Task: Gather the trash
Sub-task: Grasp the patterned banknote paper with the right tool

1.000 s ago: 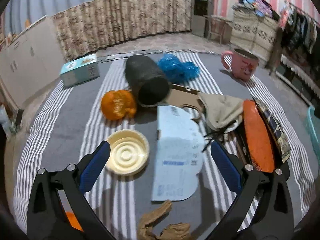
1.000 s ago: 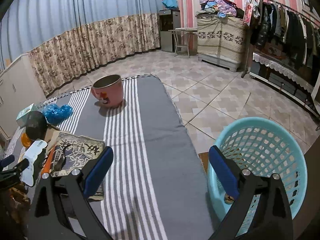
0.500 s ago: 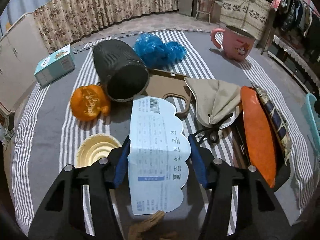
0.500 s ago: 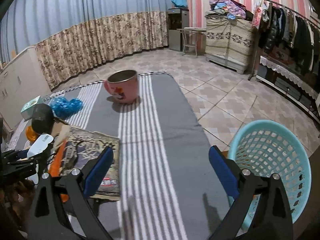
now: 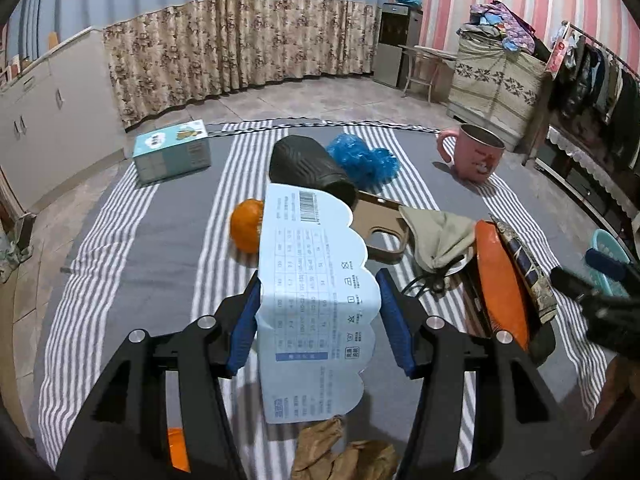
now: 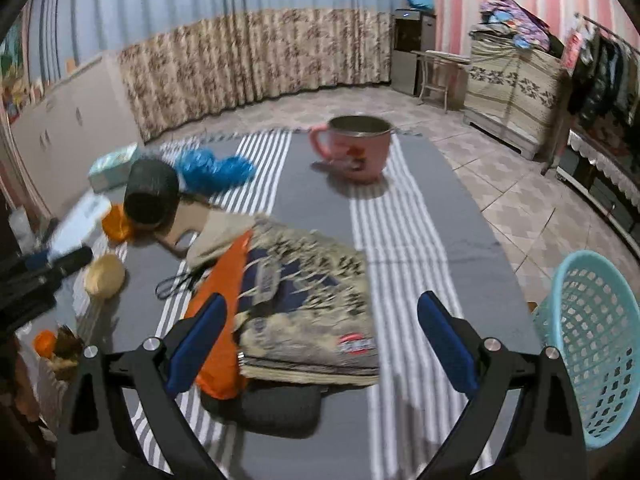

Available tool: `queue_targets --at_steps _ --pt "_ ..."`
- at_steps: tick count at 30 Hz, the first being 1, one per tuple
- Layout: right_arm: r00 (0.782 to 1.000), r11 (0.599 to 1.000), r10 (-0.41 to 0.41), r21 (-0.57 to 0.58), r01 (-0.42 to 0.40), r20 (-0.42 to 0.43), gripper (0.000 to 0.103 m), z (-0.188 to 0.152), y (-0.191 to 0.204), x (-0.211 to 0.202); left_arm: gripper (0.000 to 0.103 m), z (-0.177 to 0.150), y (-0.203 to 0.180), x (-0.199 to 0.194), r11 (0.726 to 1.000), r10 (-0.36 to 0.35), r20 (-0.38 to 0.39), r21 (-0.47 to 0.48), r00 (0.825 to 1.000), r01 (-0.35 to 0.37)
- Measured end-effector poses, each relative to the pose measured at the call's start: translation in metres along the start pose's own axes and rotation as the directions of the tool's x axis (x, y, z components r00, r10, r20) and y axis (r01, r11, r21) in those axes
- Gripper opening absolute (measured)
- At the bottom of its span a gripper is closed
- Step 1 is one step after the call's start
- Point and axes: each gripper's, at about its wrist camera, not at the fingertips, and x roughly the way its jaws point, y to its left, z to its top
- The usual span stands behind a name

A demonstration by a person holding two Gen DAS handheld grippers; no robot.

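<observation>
My left gripper [image 5: 318,316] is shut on a pale blue scalloped paper card [image 5: 316,292] and holds it lifted above the striped table cloth [image 5: 168,240]. The card also shows at the left of the right wrist view [image 6: 80,216]. My right gripper [image 6: 320,344] is open and empty above a patterned book [image 6: 312,312] and an orange pouch [image 6: 224,304]. A turquoise basket [image 6: 592,340] stands off the table's right edge. Other litter on the cloth: orange peel [image 5: 246,224], a crumpled blue bag [image 5: 362,158], a cream lid [image 6: 105,276], brown paper [image 5: 344,452].
A black cup [image 5: 310,168] lies on its side. A pink mug [image 5: 476,152] stands at the far right, a blue box [image 5: 172,156] at the far left. A brown phone case [image 5: 380,224] and beige cloth [image 5: 440,236] lie mid-table.
My left gripper closed on the card and lifted it off the cloth. My right gripper swung left from the basket to over the book and pouch.
</observation>
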Motion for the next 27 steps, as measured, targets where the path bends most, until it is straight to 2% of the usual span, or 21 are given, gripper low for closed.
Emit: queue_targets --at_steps 2,4,5,6,7,8,9,12,15,20,27 --pt "0.999 0.999 -0.013 -0.035 0.011 -0.039 0.093 -0.002 0.012 0.011 0.054 -0.001 0.003 -0.003 1.0 -0.001 0.001 -0.001 1.0 0.001" --pt "0.998 0.998 -0.024 -0.053 0.02 -0.064 0.081 -0.006 0.016 0.017 0.054 0.0 0.005 -0.004 1.0 -0.005 0.004 -0.001 1.0 0.005" --pt "0.996 0.998 -0.015 -0.056 0.011 -0.083 0.065 -0.008 0.016 0.021 0.054 0.0 0.006 -0.004 1.0 -0.007 0.005 0.0 1.0 0.007" --pt "0.994 0.999 0.017 -0.046 -0.022 -0.11 0.055 -0.009 0.015 0.026 0.054 0.0 0.006 -0.005 1.0 -0.009 0.006 0.001 1.0 0.009" --pt "0.992 0.998 0.041 -0.032 -0.045 -0.12 0.053 -0.01 0.011 0.027 0.054 0.0 0.007 -0.004 1.0 -0.009 0.006 0.003 1.0 0.009" --pt "0.991 0.998 0.063 -0.021 -0.066 -0.122 0.044 -0.011 0.008 0.027 0.054 0.0 0.006 -0.004 1.0 -0.009 0.007 0.004 1.0 0.009" --pt "0.989 0.996 0.082 -0.022 -0.085 -0.12 0.03 -0.01 0.006 0.025 0.054 0.0 0.007 -0.004 1.0 -0.011 0.007 0.003 1.0 0.011" --pt "0.991 0.995 0.101 -0.014 -0.103 -0.092 0.012 -0.006 -0.004 0.016 0.054 0.003 0.004 -0.006 1.0 -0.016 0.016 0.002 1.0 0.016" --pt "0.992 0.994 0.112 0.014 -0.112 -0.053 0.007 0.0 -0.019 0.007 0.054 0.009 0.0 -0.01 1.0 -0.023 0.034 0.011 0.999 0.022" --pt "0.993 0.993 0.112 0.05 -0.111 -0.019 0.007 0.01 -0.048 -0.004 0.054 0.019 -0.016 -0.016 0.999 -0.027 0.068 0.043 0.997 0.024" --pt "0.993 0.987 0.115 0.111 -0.117 0.028 0.003 0.013 -0.088 -0.015 0.054 0.023 -0.037 -0.012 0.998 -0.034 0.064 0.061 0.997 0.03"
